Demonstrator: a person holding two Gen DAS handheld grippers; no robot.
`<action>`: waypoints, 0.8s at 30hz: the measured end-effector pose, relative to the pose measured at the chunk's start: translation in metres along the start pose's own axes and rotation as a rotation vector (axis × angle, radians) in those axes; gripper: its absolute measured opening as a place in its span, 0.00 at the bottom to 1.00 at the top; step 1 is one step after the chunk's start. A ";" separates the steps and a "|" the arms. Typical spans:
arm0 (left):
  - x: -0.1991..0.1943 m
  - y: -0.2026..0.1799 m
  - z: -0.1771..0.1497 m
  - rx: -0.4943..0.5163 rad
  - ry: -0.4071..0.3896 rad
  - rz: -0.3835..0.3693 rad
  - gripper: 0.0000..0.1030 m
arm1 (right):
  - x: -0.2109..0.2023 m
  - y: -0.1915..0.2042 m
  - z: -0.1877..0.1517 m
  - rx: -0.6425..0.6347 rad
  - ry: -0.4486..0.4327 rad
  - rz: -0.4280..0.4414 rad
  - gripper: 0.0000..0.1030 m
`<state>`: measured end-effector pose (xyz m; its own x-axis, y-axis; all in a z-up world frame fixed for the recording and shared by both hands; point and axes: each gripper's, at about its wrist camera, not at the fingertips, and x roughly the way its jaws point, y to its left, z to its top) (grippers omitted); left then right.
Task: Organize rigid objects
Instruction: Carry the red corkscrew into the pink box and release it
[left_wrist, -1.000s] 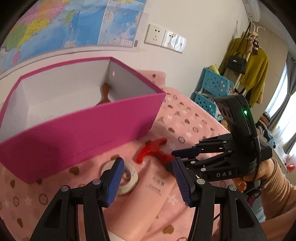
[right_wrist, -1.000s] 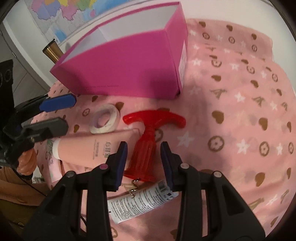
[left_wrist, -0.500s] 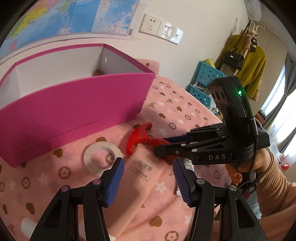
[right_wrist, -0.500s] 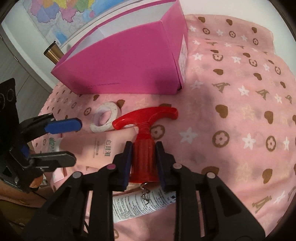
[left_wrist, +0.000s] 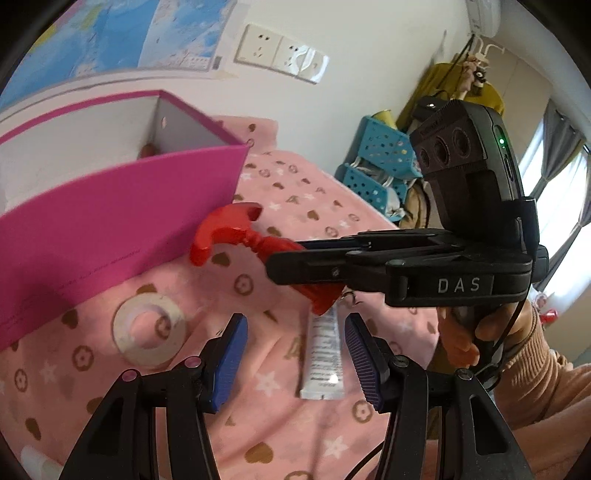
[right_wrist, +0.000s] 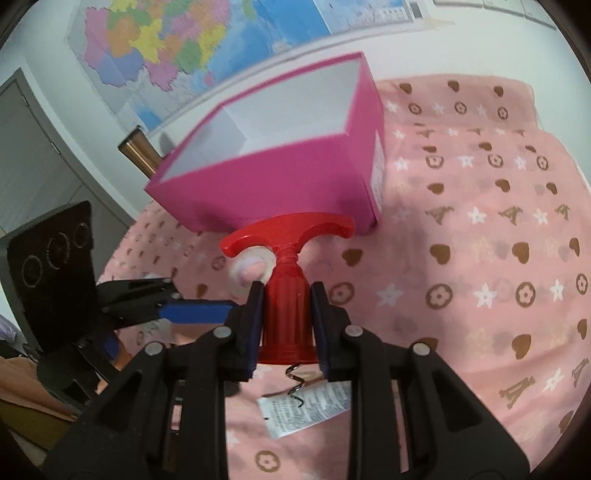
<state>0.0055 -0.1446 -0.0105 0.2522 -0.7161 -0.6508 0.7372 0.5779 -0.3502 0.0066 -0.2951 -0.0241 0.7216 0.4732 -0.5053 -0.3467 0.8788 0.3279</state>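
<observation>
The right gripper (right_wrist: 287, 323) is clamped on the red corkscrew (right_wrist: 286, 295), its blue pads pressed to either side of the ribbed body; the jaws closed onto it within the last second. The corkscrew is clear of the pink cloth (right_wrist: 480, 258), its T-handle pointing at the near wall of the pink box (right_wrist: 280, 184) and its metal spiral hanging out behind the pads. In the left wrist view the right gripper (left_wrist: 291, 266) reaches in level from the right, fingers aimed at the box's (left_wrist: 110, 229) near corner, with the corkscrew's (left_wrist: 229, 229) handle just beside that corner; a hand (left_wrist: 476, 332) in a ribbed sleeve grips its handle from below. The left gripper (left_wrist: 295, 350) hangs tilted down over the cloth (left_wrist: 295, 192) in front of the box, jaws apart with nothing between them. Under its gap lies a white tube (left_wrist: 325, 354), flat on the cloth, and a tape roll (left_wrist: 149, 328) lies nearer the box, to the gripper's left. The box stands open-topped, with a small brown thing showing in its far corner, too hidden to name.
</observation>
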 end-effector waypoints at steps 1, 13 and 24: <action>-0.002 -0.003 0.002 0.010 -0.012 -0.008 0.54 | -0.002 0.003 0.002 -0.006 -0.009 0.005 0.26; -0.036 -0.013 0.041 0.095 -0.136 0.015 0.48 | -0.023 0.034 0.043 -0.106 -0.110 0.035 0.26; -0.042 0.019 0.093 0.103 -0.186 0.104 0.48 | -0.002 0.040 0.111 -0.170 -0.148 0.052 0.26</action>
<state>0.0672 -0.1393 0.0725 0.4341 -0.7204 -0.5409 0.7589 0.6160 -0.2114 0.0576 -0.2678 0.0787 0.7756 0.5149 -0.3650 -0.4728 0.8571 0.2046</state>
